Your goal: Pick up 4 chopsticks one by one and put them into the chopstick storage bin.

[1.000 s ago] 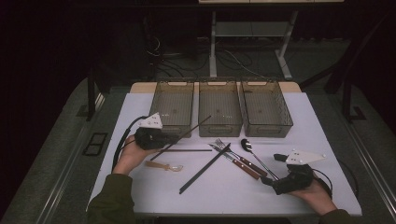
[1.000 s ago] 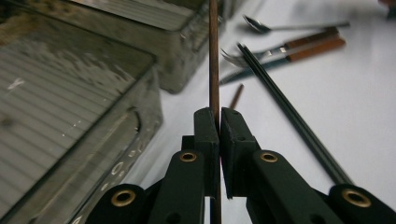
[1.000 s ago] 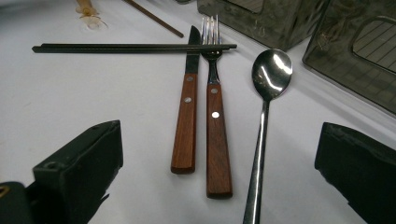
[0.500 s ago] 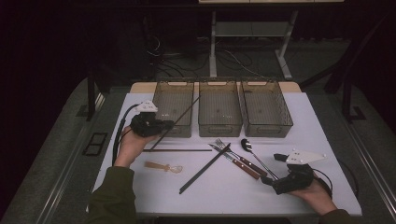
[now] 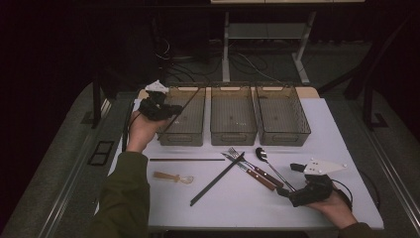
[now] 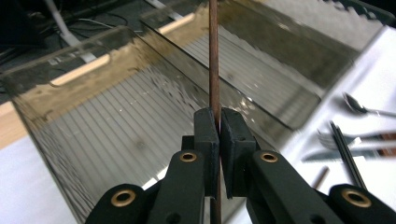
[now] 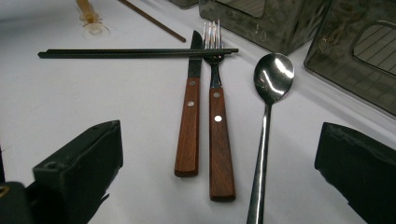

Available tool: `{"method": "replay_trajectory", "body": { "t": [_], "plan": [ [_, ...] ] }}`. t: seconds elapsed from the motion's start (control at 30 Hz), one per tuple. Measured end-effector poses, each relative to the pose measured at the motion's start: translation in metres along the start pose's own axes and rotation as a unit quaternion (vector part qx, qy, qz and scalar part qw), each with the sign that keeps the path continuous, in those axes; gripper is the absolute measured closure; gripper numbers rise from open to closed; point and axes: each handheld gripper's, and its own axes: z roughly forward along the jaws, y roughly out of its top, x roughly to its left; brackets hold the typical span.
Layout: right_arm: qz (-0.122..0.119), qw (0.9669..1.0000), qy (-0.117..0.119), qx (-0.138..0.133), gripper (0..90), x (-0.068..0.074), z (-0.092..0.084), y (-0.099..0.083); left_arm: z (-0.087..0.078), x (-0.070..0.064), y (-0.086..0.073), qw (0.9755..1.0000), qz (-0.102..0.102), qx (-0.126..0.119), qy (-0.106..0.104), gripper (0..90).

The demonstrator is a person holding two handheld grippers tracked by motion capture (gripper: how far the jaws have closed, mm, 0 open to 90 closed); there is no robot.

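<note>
Chopstick (image 6: 214, 70), brown, is clamped between the closed jaws of the left hand-held gripper (image 5: 159, 108), which has risen from the bench (image 5: 148, 198) and moved back since a second ago; it is now held at the near left corner of the left bin (image 5: 184, 116), the stick slanting over that bin. Its mate (image 5: 187, 159) remains flat on the bench. Right hand-held gripper (image 5: 289, 187) stays put, jaws wide open and empty, facing the knife (image 7: 188, 126), fork (image 7: 217, 135) and spoon (image 7: 268, 98).
</note>
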Motion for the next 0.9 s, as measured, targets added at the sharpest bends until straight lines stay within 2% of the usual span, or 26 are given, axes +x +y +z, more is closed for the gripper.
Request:
{"method": "replay_trajectory", "body": {
  "t": [0.13, 0.3, 0.53, 0.7, 0.83, 0.9],
  "plan": [
    [0.001, 1.0000, 0.003, -0.001, 1.2, 0.001, 0.000, 0.000, 0.005, 0.013, 0.010, 0.9997, -0.013, 0.002, 0.022, 85.6],
    [0.002, 1.0000, 0.005, -0.003, 1.2, 0.001, 0.000, 0.000, 0.013, 0.028, 0.015, 0.9980, -0.046, -0.008, 0.042, 85.6],
    [0.001, 1.0000, 0.007, -0.004, 1.2, 0.002, -0.001, 0.001, 0.031, 0.037, 0.008, 0.9945, -0.080, 0.013, 0.066, 85.5],
    [0.000, 1.0000, 0.008, -0.005, 1.2, 0.002, -0.001, 0.001, 0.044, 0.036, 0.004, 0.9925, -0.086, 0.029, 0.082, 85.5],
    [-0.001, 0.9999, 0.009, -0.004, 1.2, 0.003, -0.001, 0.001, 0.054, 0.035, -0.004, 0.9901, -0.086, 0.051, 0.098, 85.5],
    [-0.001, 0.9999, 0.009, -0.005, 1.2, 0.003, -0.001, 0.001, 0.059, 0.036, -0.009, 0.9896, -0.086, 0.064, 0.097, 85.5]
  ]
}}
